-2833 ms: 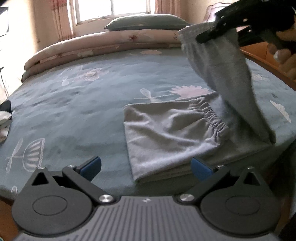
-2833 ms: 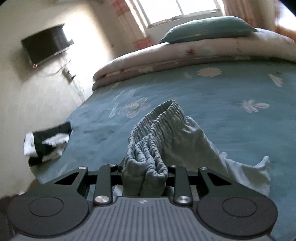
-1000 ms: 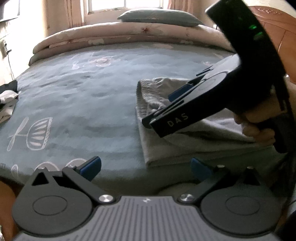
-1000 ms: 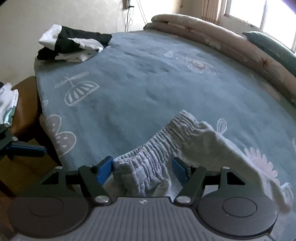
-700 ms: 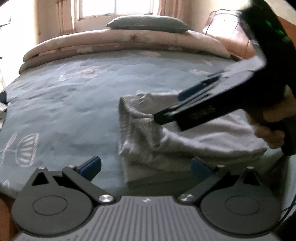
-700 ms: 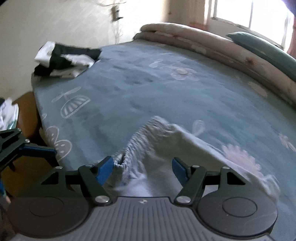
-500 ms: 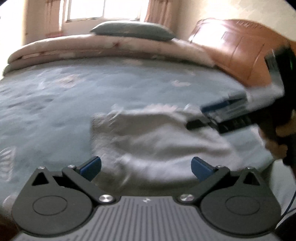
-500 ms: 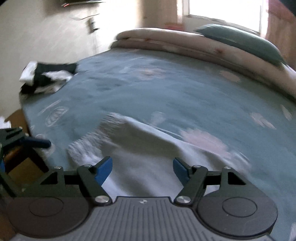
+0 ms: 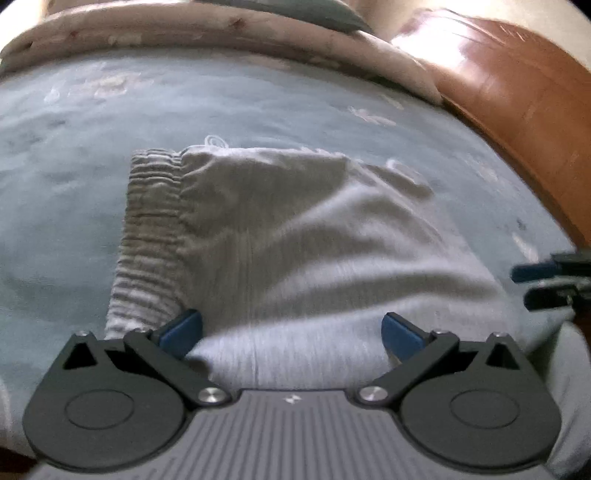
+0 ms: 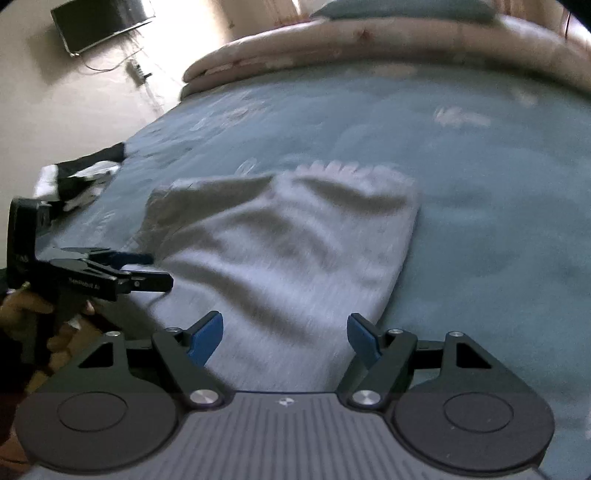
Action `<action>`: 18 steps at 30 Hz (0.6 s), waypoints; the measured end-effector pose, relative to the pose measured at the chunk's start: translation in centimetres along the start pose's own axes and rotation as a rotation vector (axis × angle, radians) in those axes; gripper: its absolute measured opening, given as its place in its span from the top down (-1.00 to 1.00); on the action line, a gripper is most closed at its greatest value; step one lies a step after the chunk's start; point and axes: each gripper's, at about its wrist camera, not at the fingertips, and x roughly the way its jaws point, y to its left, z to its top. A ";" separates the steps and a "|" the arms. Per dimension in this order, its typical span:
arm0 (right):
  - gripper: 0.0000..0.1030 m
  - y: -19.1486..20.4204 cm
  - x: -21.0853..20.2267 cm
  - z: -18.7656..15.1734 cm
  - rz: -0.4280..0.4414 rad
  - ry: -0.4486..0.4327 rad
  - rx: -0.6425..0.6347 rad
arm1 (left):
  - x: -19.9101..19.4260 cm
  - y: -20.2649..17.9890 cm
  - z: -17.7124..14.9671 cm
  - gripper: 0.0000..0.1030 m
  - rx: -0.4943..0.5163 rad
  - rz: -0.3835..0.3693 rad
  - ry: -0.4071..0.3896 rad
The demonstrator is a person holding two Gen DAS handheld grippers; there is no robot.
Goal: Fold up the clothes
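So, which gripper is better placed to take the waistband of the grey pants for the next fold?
Probably the left gripper: the elastic waistband of the grey pants lies beside its left finger. The right gripper, also open, sits over plain fabric.

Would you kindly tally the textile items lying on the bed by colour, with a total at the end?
Grey: 1, the folded grey knit garment with an elastic waistband.
Black and white: 1, the crumpled black-and-white clothing pile at the bed's edge.
Pink floral: 1, the rolled pink floral quilt.
Teal: 1, the teal pillow on the quilt.
Total: 4
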 end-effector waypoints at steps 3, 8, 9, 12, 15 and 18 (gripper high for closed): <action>-0.52 0.1 0.5 -0.8 -0.018 -0.002 -0.017 | -1.3 -1.5 0.7 -0.99 0.030 0.057 0.003; -0.71 2.4 -0.4 -2.1 -0.153 -0.040 -0.229 | -2.4 -5.2 2.1 -0.99 0.154 0.030 -0.025; -0.75 2.9 -0.6 -2.7 -0.185 -0.036 -0.293 | -2.5 -6.3 2.0 -0.99 0.204 0.022 -0.024; -0.82 3.5 -1.0 -4.5 -0.250 -0.007 -0.411 | -2.7 -10.0 0.4 -0.99 0.399 -0.007 -0.013; -0.88 3.3 -1.3 -5.5 -0.249 0.003 -0.403 | -2.3 -12.9 -1.8 -0.99 0.583 0.010 -0.031; -0.90 3.0 -1.3 -5.8 -0.243 -0.008 -0.348 | -0.7 -14.7 -3.2 -0.99 0.684 0.049 -0.019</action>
